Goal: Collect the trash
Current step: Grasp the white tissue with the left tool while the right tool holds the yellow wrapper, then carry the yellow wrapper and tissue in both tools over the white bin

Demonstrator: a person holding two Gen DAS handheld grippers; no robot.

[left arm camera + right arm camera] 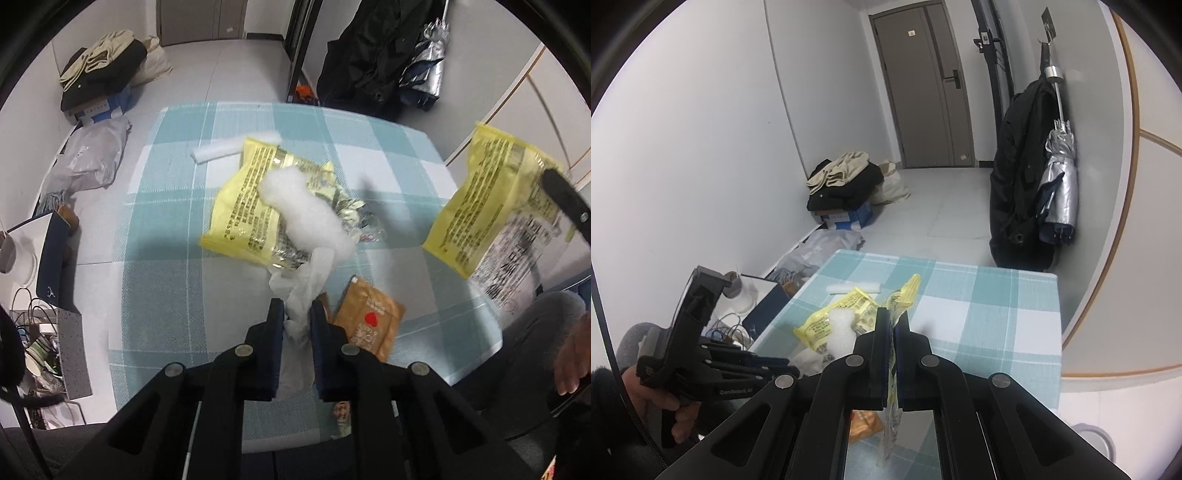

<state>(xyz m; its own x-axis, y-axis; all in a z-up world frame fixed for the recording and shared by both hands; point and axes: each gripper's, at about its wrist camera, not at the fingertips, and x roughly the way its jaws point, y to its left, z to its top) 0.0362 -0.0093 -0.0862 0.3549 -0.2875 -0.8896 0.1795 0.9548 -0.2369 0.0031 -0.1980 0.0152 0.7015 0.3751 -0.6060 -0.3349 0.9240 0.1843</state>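
Room with white walls and pale tiled floor. Grey door [923,85] shut at the far end. Table covered by a teal and white checked cloth [177,229]. Against the left wall: blue and white cardboard box [846,218] on the floor, heaped with black and beige clothing [842,177]; cream bag [892,184] just beside it. Grey plastic mailer bag [92,155] on the floor nearer the table. Dark blue box [53,254] near the table's left edge, tangled cables [29,306] beside it. On the right wall: black coat [1019,177] hanging from a hook, folded silver umbrella [1058,173] touching it.
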